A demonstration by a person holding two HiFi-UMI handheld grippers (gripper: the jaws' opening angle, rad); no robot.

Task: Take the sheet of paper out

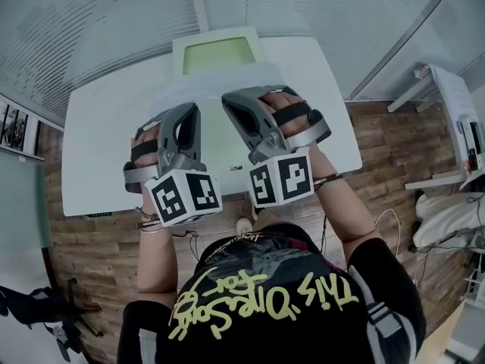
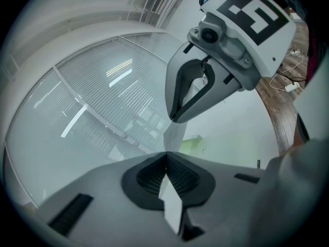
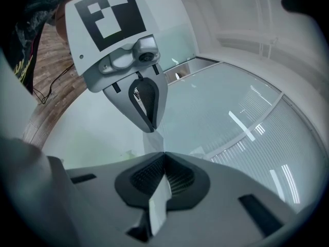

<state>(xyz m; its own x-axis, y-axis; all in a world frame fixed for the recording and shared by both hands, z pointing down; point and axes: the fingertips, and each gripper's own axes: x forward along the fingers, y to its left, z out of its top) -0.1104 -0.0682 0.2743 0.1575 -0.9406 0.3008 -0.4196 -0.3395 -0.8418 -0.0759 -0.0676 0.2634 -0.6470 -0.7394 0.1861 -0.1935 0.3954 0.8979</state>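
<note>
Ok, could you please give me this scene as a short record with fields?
left gripper: shut on the paper
right gripper: shut on the same paper
paper: held up between both grippers, over the table
table: white
folder: green, flat, at the table's far edge
task state: paper looks clear of the folder

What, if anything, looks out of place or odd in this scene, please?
Nothing stands out. The sheet of paper is pinched by the left claw and the right claw above the white table; the green holder sits square at its far edge.
</note>
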